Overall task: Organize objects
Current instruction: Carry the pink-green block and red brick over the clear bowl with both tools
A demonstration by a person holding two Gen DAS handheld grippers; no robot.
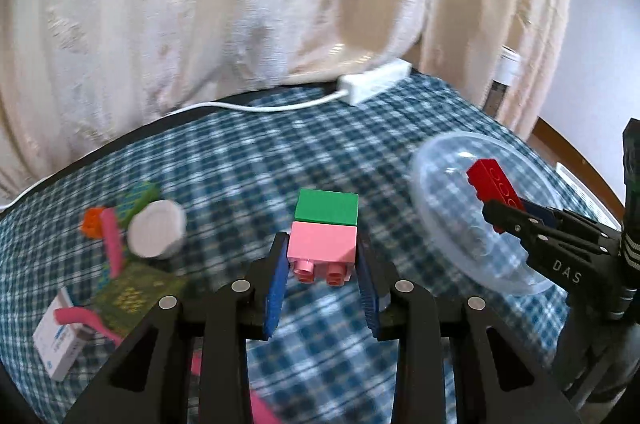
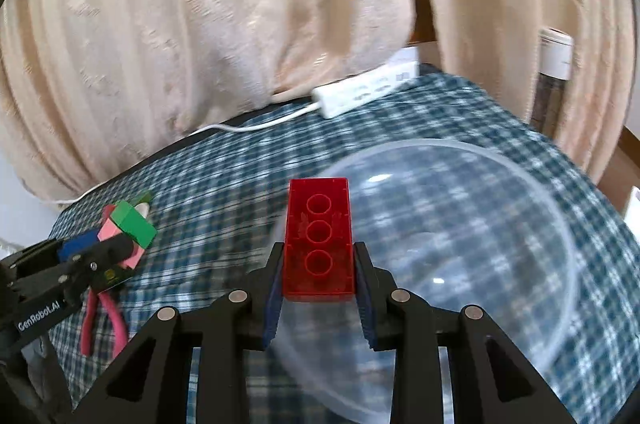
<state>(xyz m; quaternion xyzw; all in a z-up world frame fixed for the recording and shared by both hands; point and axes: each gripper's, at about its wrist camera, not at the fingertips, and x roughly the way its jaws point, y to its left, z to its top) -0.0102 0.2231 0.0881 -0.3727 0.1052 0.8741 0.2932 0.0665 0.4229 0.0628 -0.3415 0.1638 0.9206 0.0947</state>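
Right gripper (image 2: 320, 272) clamps red brick (image 2: 319, 240), long axis pointing up-frame, above bowl (image 2: 520, 183) rim at frame centre. Left gripper (image 1: 323, 264), farther from the bowl, clamps pink-green block (image 1: 325, 228).

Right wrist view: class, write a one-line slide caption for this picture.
Right gripper jaws clamp a red brick over a clear plastic bowl on a checked cloth.

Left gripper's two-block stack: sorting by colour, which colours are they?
Green block joined to pink block; left wrist view.
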